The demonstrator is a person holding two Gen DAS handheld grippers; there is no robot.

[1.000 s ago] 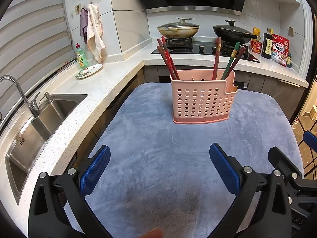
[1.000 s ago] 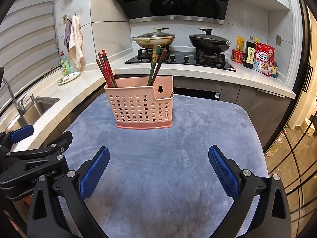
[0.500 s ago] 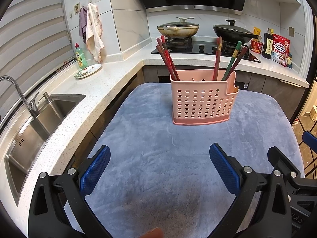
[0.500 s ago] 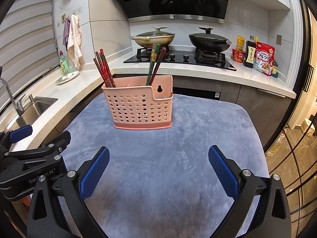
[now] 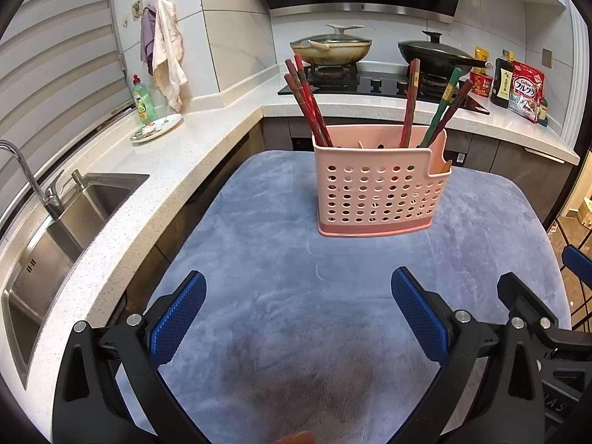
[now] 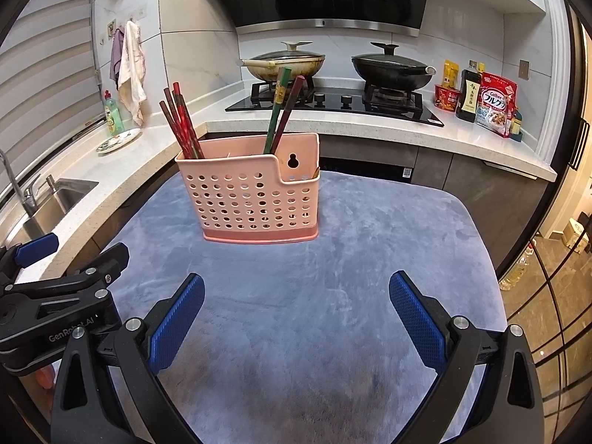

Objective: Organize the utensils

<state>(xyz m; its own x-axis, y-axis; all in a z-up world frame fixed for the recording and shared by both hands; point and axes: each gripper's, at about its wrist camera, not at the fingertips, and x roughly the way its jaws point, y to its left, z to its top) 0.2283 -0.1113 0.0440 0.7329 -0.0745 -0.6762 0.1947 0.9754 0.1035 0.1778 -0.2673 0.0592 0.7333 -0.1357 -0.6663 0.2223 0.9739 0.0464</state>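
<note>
Biggest worry here is the pink caddy (image 5: 381, 188) tipping: it's sitting upright but loose on the soft grey mat (image 5: 296, 296), and the chopsticks are sticking way out the top and leaning outward, so if either claw is heading in and bumping a stick or the rim, I'd guess the whole thing is going over or sliding toward the mat's edge. What's in it: a red bunch (image 5: 307, 107) is leaning left at the left end, while a lone red one (image 5: 410, 103) and a green one with a dark red one (image 5: 442, 111) are standing toward the right end, near the little notched side pocket; can't really see down into that pocket. Nothing loose is lying on the mat. Left claw (image 5: 296, 329) and right claw (image 6: 294, 329) are both hanging wide open over the mat's near end, side by side, holding nothing, well short of the caddy.
</note>
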